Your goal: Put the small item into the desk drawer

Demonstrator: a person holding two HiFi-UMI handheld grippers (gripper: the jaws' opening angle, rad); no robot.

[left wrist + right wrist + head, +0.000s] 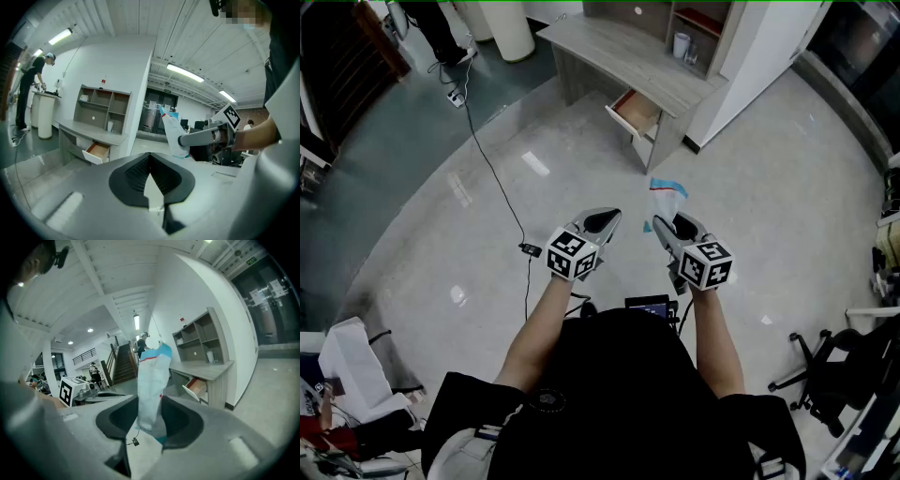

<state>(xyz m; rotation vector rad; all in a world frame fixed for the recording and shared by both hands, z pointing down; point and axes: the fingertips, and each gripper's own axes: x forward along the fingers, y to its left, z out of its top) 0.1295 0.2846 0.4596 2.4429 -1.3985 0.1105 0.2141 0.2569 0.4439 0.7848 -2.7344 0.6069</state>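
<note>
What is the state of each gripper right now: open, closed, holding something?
Left gripper: closed, nothing between its jaws.
Right gripper: closed on a blue-and-white packet, held upright.

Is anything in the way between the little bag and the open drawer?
Nothing that shows. Only bare floor lies between the bag in the right gripper and the open drawer of the desk. The black cable runs off to the left.
</note>
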